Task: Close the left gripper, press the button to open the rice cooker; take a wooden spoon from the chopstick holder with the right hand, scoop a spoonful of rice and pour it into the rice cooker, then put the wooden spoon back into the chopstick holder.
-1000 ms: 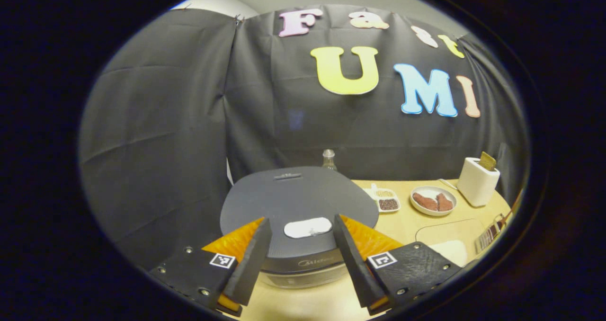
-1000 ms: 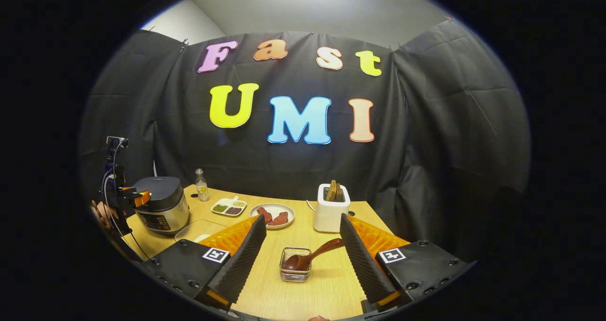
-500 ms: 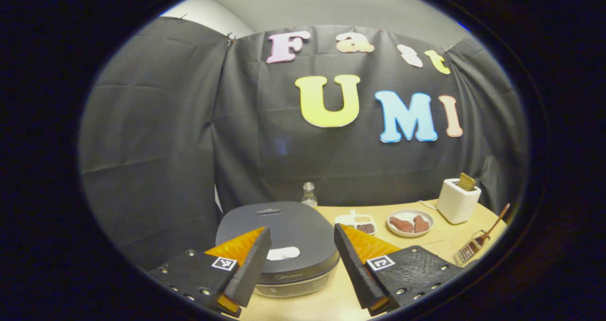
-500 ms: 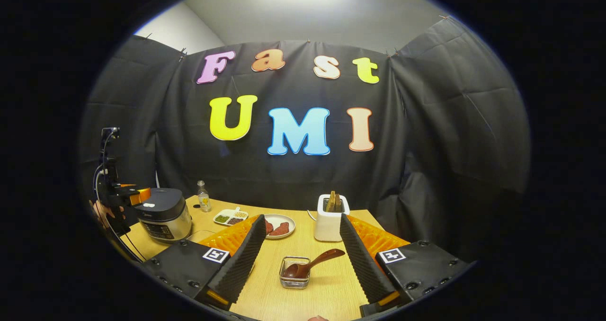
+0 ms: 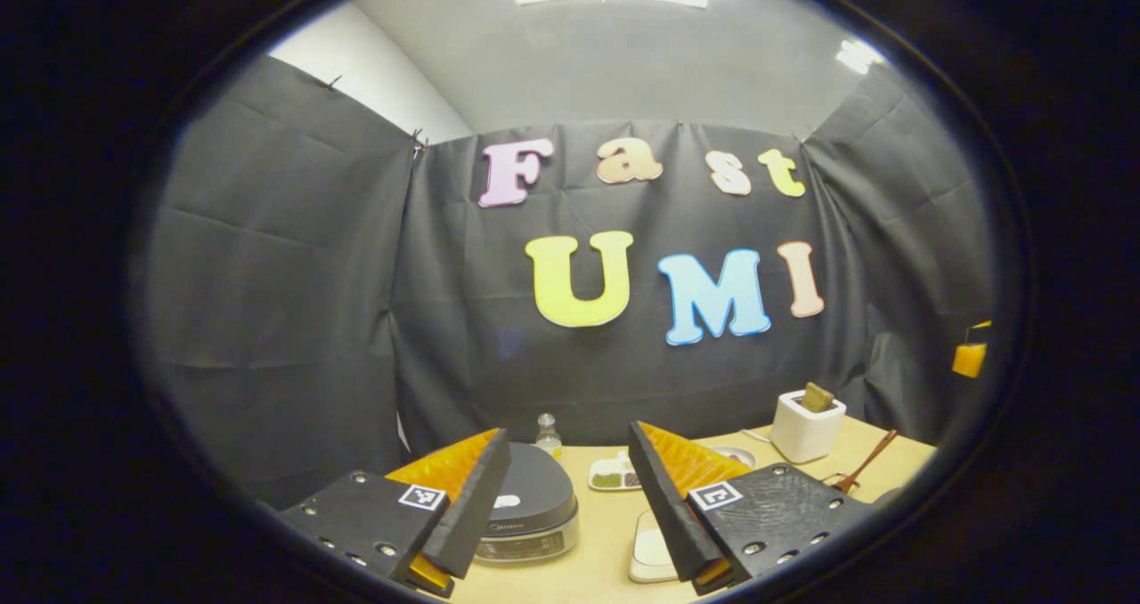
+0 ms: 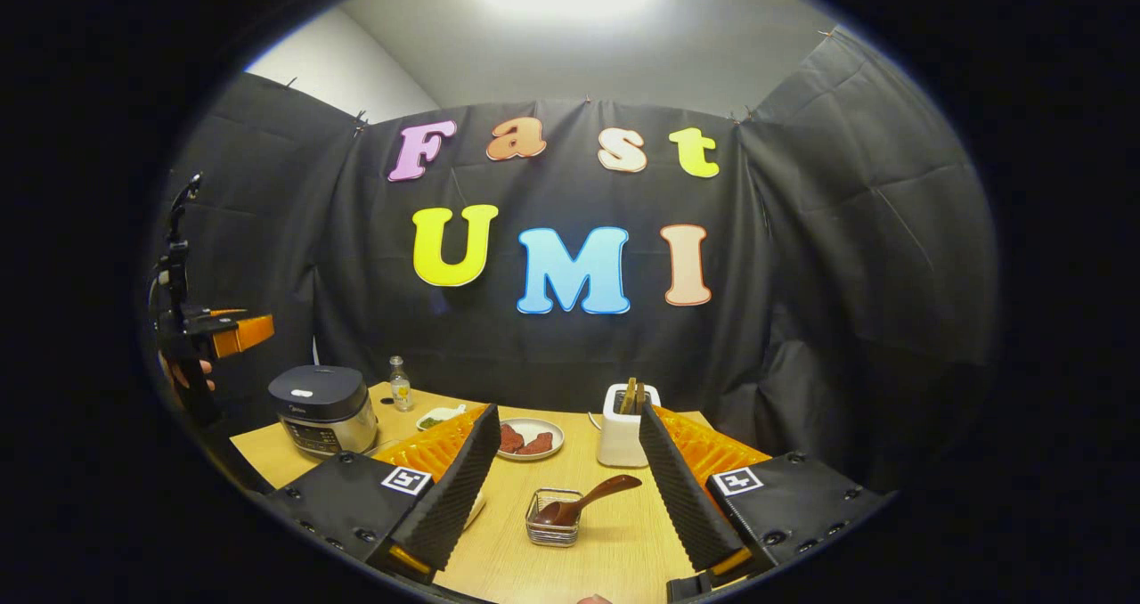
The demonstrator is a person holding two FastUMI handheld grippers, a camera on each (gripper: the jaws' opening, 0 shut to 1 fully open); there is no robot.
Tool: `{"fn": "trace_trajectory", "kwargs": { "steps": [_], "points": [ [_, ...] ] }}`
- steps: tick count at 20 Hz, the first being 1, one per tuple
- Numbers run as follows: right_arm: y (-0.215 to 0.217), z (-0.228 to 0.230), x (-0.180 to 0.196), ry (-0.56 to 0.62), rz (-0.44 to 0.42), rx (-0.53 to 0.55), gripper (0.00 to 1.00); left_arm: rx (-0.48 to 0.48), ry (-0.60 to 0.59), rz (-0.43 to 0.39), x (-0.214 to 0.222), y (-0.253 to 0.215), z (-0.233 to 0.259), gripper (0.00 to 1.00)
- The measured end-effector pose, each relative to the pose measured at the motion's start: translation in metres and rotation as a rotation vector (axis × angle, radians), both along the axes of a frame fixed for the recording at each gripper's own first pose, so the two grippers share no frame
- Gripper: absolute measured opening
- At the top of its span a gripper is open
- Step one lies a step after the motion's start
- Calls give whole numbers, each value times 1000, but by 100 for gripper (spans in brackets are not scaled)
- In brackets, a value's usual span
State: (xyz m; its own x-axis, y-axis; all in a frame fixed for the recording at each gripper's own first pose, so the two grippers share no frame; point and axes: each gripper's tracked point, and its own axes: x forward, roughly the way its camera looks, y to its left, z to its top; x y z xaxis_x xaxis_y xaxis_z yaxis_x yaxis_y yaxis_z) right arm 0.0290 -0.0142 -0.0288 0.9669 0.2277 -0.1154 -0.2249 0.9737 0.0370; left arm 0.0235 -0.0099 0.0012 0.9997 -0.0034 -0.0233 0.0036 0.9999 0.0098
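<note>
Lifted back since earlier, the left gripper (image 5: 561, 501) holds fingers wide, rice cooker (image 5: 527, 510) low between them; right gripper (image 6: 570, 488), fingers wide, frames the wooden spoon (image 6: 583, 501) for grabbing.

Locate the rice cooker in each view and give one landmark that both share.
Left gripper view: rice cooker at bottom centre, between that gripper's fingers, lid shut.
Right gripper view: rice cooker at lower left, on the table's far-left corner.
Shared landmark: the white toaster.
</note>
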Motion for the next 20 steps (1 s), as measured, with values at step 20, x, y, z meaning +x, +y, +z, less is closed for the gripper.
{"fn": "trace_trajectory", "kwargs": {
  "steps": [20],
  "points": [
    [26,23,-56,-46,-87,59,98,-15,-73,-83,-99,16,30,82]
  ]
}}
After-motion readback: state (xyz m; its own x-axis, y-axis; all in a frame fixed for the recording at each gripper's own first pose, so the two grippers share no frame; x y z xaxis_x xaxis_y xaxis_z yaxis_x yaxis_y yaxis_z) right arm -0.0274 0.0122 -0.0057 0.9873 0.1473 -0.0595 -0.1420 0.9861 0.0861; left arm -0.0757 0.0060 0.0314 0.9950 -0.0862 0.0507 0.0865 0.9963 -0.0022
